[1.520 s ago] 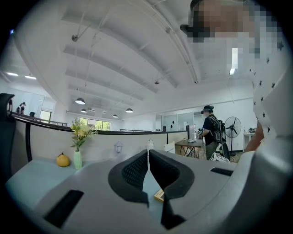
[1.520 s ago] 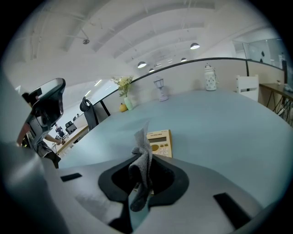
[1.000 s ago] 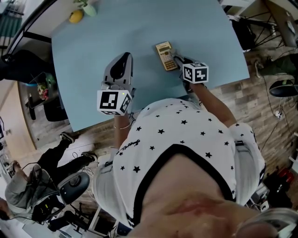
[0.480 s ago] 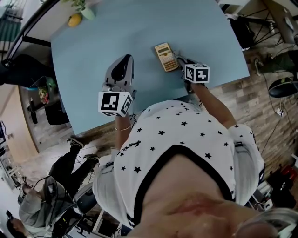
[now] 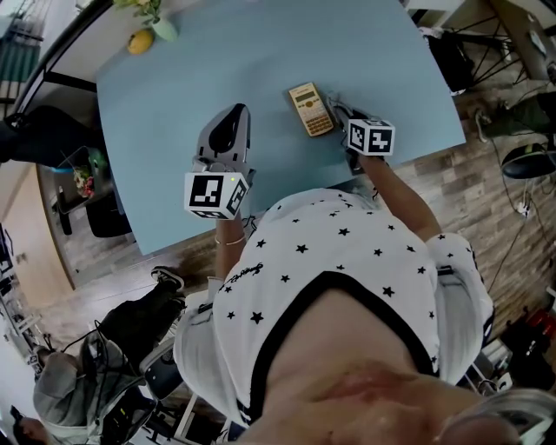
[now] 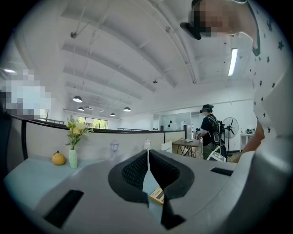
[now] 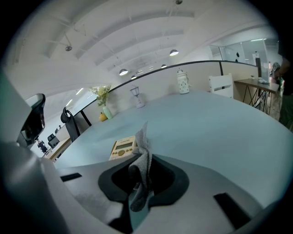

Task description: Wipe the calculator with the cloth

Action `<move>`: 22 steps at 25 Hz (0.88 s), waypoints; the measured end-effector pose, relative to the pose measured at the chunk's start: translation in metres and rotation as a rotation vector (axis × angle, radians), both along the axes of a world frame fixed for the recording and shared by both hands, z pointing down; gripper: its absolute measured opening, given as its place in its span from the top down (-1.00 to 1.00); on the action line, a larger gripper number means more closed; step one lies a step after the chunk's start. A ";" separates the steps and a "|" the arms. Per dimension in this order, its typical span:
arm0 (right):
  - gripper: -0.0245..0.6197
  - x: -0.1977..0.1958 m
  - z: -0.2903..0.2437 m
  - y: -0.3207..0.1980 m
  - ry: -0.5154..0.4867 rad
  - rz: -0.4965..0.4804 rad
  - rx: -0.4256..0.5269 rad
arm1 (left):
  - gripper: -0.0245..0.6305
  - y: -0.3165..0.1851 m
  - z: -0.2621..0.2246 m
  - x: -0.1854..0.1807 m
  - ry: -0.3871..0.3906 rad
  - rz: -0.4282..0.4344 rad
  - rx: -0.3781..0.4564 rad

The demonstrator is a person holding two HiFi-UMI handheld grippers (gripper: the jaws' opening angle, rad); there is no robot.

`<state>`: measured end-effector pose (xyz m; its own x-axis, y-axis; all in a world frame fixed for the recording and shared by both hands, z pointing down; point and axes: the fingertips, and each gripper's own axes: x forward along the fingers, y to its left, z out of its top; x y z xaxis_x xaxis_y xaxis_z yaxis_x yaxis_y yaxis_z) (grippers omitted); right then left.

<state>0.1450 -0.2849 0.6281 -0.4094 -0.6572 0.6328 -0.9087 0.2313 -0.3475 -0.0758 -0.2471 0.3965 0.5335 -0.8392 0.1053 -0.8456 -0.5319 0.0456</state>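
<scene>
A beige calculator [image 5: 311, 109] lies flat on the pale blue table [image 5: 217, 61]. My right gripper [image 5: 337, 111] sits just right of it, shut on a grey cloth [image 7: 143, 137] that sticks up and hangs between the jaws. In the right gripper view the calculator [image 7: 123, 147] lies just beyond the cloth. My left gripper [image 5: 234, 113] rests to the calculator's left with a gap of table between them, its jaws shut and holding nothing. A corner of the calculator [image 6: 157, 195] shows below the left gripper [image 6: 147, 157].
A small vase of flowers [image 5: 161, 17] and a yellow fruit [image 5: 141, 40] stand at the table's far left corner. The table's near edge runs just below both grippers. A person [image 5: 122, 330] sits on the floor at the lower left.
Both grippers and the calculator stay almost where they were. The person on the floor at the lower left has shifted.
</scene>
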 end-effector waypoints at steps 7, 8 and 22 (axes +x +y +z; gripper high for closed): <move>0.79 -0.002 -0.051 -0.024 -0.038 0.012 0.137 | 0.82 -0.002 0.000 -0.003 0.003 -0.005 0.002; 0.79 -0.006 -0.060 -0.027 -0.046 0.002 0.163 | 0.82 -0.002 0.000 -0.003 0.004 -0.006 0.002; 0.79 -0.065 -0.173 -0.021 -0.125 -0.190 0.468 | 0.82 -0.001 0.002 -0.003 0.005 -0.010 -0.007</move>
<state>0.0800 -0.3062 0.4551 -0.6022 -0.7651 0.2277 -0.7940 0.5445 -0.2702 -0.0788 -0.2486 0.3986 0.5257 -0.8438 0.1083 -0.8506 -0.5231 0.0532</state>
